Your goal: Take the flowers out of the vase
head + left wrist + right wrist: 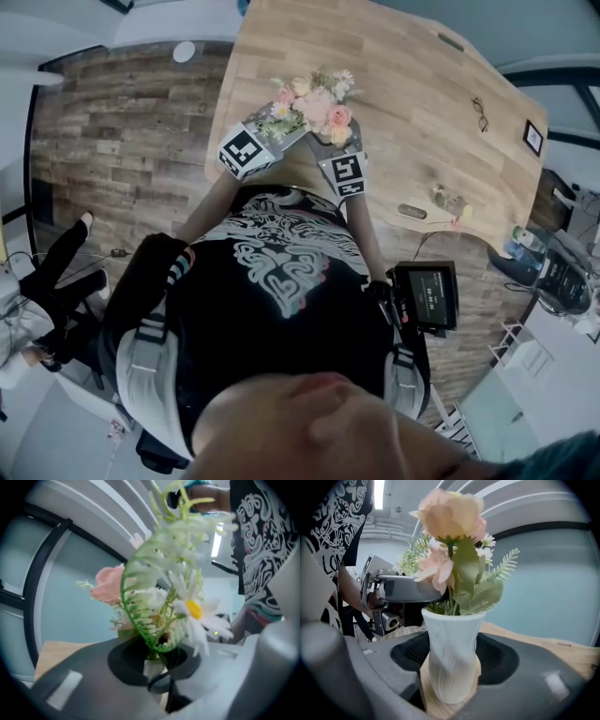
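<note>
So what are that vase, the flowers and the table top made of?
The vase: white, smooth, twisted ribs, soft sheen; probably glazed ceramic, possibly plastic. The flowers: likely artificial, with cloth-like petals and stiff, even, plastic-looking fern fronds. The table: pale wood grain, matte; solid wood or laminate, I cannot tell.

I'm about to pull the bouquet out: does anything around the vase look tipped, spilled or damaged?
Nothing stands out. The vase stands upright on the wooden table, the flowers sit in it intact, and nothing is spilled around it.
</note>
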### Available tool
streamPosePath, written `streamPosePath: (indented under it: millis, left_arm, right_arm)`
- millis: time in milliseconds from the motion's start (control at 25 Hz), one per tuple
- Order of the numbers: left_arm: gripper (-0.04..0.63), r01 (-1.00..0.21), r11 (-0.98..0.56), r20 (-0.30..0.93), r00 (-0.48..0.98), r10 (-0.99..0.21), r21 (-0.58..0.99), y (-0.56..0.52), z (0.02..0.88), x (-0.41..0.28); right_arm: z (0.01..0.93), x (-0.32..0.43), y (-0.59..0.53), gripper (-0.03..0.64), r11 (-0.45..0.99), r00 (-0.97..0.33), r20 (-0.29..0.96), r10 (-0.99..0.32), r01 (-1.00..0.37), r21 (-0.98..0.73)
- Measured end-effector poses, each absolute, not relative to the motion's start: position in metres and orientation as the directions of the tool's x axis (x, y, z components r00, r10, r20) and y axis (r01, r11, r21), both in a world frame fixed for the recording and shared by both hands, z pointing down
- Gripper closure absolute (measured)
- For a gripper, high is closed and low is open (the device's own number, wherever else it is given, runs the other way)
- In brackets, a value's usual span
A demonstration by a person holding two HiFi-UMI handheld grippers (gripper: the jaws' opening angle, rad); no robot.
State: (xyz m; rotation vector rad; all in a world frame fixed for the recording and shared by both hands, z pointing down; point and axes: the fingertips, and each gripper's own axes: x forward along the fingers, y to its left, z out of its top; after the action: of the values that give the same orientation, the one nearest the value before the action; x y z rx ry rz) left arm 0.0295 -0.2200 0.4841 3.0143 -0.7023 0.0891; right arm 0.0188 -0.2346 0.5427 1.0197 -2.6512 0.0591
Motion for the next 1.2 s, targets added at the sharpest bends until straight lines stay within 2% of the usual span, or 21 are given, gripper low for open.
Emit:
streamPosePath:
  millis: [920,1200]
  left_arm:
    - [0.555,-0.456,-0.885,0.007,0.889,-0.457,0.093,-0.23,0.448,0.038]
    - [0.557,-0.443,-0.893,-0.062,0.892,-0.447,0.077,-0.233,0.419,0.04]
  right_arm:
    - [0.554,0.03,-0.24,0.314,0.731,-0.684,0.308,-0.661,-0.68,0.06]
    - [0.557,0.034,-0.245,0.314,0.724,-0.677,0.32,-0.663,-0.689,0.043]
